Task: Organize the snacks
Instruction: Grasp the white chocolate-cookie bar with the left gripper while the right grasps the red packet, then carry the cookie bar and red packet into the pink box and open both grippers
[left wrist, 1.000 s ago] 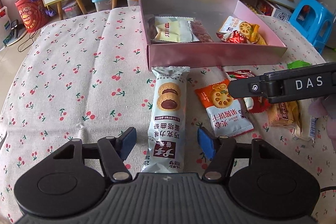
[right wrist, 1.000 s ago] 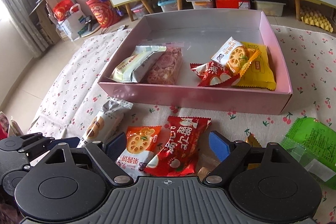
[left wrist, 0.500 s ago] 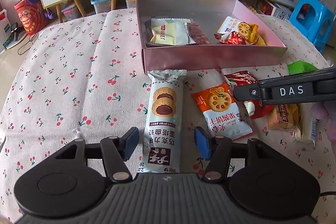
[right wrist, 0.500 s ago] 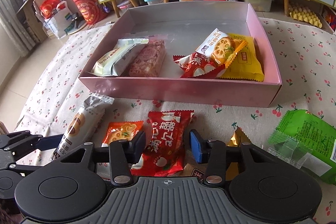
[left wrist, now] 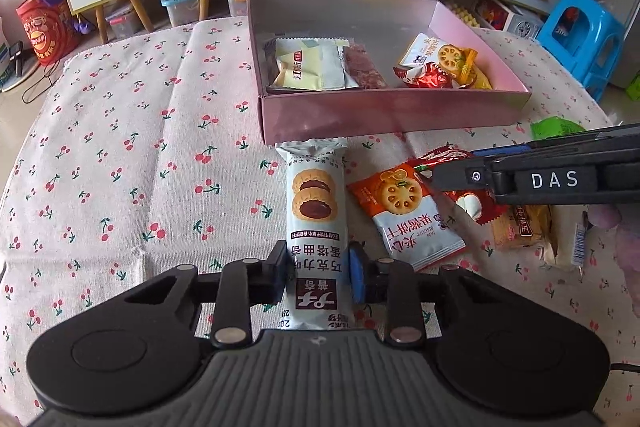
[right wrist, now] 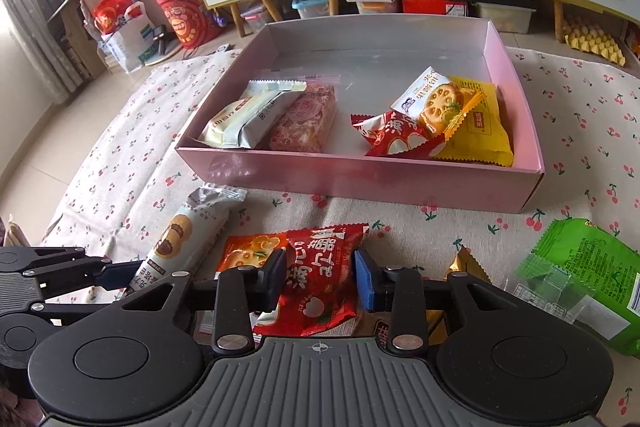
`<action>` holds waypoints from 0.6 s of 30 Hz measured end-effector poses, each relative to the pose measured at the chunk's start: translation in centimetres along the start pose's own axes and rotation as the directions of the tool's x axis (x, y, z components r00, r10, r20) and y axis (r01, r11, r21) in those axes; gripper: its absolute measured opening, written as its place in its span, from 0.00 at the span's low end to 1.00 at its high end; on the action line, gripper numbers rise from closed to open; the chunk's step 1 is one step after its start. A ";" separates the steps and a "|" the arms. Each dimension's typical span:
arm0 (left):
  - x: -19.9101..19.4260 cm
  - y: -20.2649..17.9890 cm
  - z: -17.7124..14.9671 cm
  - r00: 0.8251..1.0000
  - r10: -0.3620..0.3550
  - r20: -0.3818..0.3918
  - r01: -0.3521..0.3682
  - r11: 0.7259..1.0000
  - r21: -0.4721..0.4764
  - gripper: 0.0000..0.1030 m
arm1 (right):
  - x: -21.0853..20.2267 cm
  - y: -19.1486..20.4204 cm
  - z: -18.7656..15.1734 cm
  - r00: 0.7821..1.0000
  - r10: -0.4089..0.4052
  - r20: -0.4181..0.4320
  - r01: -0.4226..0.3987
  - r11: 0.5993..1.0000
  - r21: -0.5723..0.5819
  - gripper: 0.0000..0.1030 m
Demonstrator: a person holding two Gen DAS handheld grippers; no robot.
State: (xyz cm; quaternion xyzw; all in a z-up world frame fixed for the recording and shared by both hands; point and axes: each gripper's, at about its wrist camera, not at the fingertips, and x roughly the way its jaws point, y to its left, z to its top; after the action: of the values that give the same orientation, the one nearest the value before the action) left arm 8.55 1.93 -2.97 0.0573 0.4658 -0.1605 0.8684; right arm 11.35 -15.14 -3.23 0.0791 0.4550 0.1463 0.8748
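Red snack packet [right wrist: 320, 281] clamped in right gripper [right wrist: 320, 277], cookie pack [left wrist: 316, 227] clamped in left gripper [left wrist: 318, 273]

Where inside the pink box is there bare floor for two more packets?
Inside the pink box, the whole back half is bare, plus a narrow middle strip between the pinkish bar and the red packet. The front left and front right, with the yellow packet, are crowded.

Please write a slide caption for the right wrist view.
Right tongs closing on a red snack packet before the pink box.
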 end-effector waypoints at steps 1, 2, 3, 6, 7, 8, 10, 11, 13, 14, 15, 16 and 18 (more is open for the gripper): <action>-0.1 0.0 0.0 1.000 -0.001 -0.001 0.001 1.000 -0.001 0.27 | -0.1 0.0 0.0 1.000 0.001 0.002 -0.001 1.000 0.000 0.34; -0.1 -0.1 0.0 1.000 -0.001 -0.004 0.001 1.000 -0.001 0.27 | -0.2 0.0 0.0 1.000 0.002 0.002 -0.002 1.000 0.001 0.34; -0.2 -0.1 0.0 1.000 0.001 -0.006 -0.001 1.000 -0.002 0.27 | -0.2 0.1 0.0 1.000 0.002 0.003 -0.002 1.000 0.002 0.34; -0.5 -0.1 0.0 1.000 0.007 -0.011 -0.007 1.000 -0.006 0.27 | -0.5 0.1 0.0 1.000 0.002 0.005 -0.002 1.000 0.003 0.34; -0.6 -0.1 0.0 1.000 0.008 -0.011 -0.009 1.000 -0.008 0.27 | -0.6 0.2 0.1 1.000 0.003 0.005 -0.003 1.000 0.004 0.34; -0.7 0.0 0.0 1.000 0.009 -0.011 -0.009 1.000 -0.011 0.27 | -0.8 0.2 0.1 1.000 0.006 0.006 -0.006 1.000 0.004 0.34; -0.9 0.0 0.1 1.000 0.006 -0.011 -0.007 1.000 -0.018 0.27 | -1.0 0.2 0.2 1.000 0.009 0.012 -0.009 1.000 0.005 0.33; -1.0 0.1 0.1 1.000 0.005 -0.010 -0.005 1.000 -0.022 0.27 | -1.1 0.2 0.2 1.000 0.011 0.015 -0.011 1.000 0.006 0.34; -1.2 0.1 0.2 1.000 0.003 -0.009 -0.003 1.000 -0.026 0.27 | -1.4 0.3 0.3 1.000 0.013 0.020 -0.013 1.000 0.009 0.33; -1.3 0.1 0.2 1.000 0.003 -0.008 -0.003 1.000 -0.026 0.27 | -1.5 0.3 0.4 1.000 0.014 0.022 -0.015 1.000 0.011 0.33; -1.4 0.0 0.2 1.000 0.003 -0.007 -0.003 1.000 -0.027 0.27 | -1.6 0.3 0.4 1.000 0.015 0.025 -0.016 1.000 0.013 0.33; -1.5 0.1 0.2 1.000 0.003 -0.007 -0.003 1.000 -0.029 0.27 | -1.7 0.3 0.5 1.000 0.017 0.027 -0.017 1.000 0.014 0.33; -1.7 0.1 0.2 1.000 0.001 -0.007 -0.002 0.999 -0.033 0.27 | -2.0 0.2 0.7 0.999 0.021 0.030 -0.022 1.000 0.019 0.33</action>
State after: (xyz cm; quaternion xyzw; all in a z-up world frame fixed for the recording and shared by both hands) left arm 7.85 2.38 -1.42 0.0438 0.4715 -0.1519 0.8676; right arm 10.80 -15.58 -1.28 0.0946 0.4423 0.1502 0.8791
